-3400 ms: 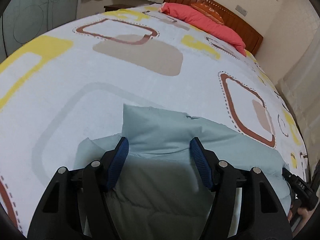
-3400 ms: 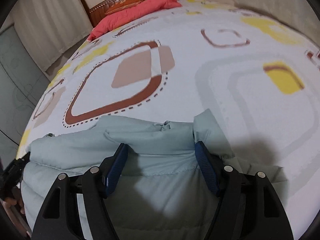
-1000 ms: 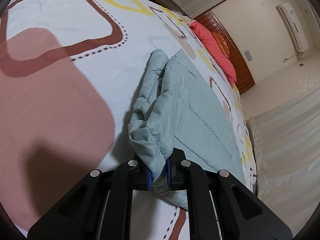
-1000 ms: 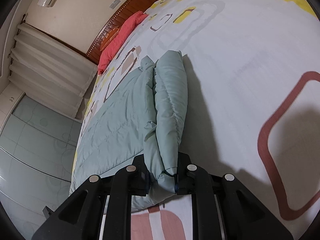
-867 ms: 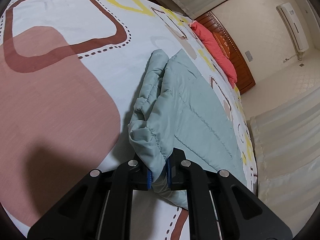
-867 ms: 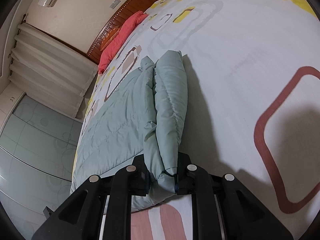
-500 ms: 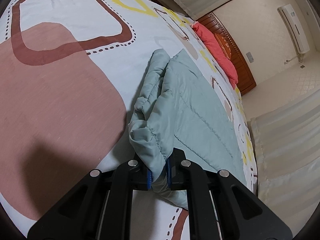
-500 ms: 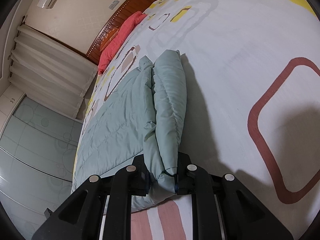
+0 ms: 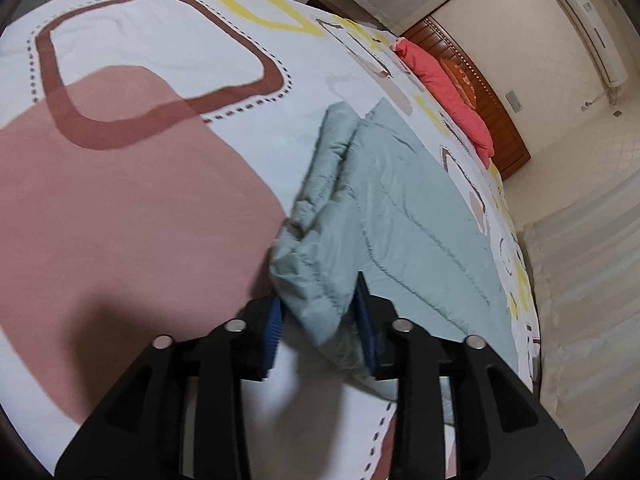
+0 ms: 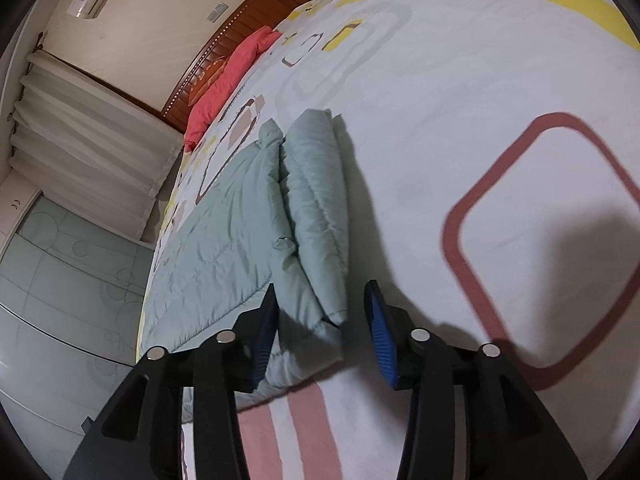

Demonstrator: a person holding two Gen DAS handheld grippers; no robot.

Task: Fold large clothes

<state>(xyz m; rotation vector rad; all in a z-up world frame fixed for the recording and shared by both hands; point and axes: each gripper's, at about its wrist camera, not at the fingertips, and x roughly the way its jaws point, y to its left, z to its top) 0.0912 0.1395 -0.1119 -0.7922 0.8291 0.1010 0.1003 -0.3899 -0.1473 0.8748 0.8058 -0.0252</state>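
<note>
Garment: pale green quilted padded jacket (image 9: pixel 404 216), lying folded on the white bedsheet with brown, pink and yellow rounded-square print (image 9: pixel 152 52); it runs from lower centre toward upper right in the left wrist view, and from lower centre toward upper left in the right wrist view (image 10: pixel 224 236).

Change, left: left gripper (image 9: pixel 320 330), at bottom centre of its frame, was clamped tight on the jacket's rolled side edge half a second ago; its jaws are now opening. The edge sits between the blue ribbed pads (image 9: pixel 366 320) but looks slack, no longer pinched.

Change, right: right gripper (image 10: pixel 324 338), at bottom centre of its frame, was likewise clamped on the opposite side edge; its jaws are now opening. The left pad lies against the fabric, the right pad stands clear, with a gap of sheet showing.

Lie of cloth: both side rolls rest on the sheet by their own weight; the near corner in the left view is blurred, probably settling.

Meaning for task: judged a release after placing a fold. The jacket reads as a long narrow bundle, so a further fold along its length likely remains.

Backdrop: coral-red pillow (image 9: pixel 448 88) and dark wooden headboard (image 10: pixel 240 36) at the far end, well apart from the jacket.
</note>
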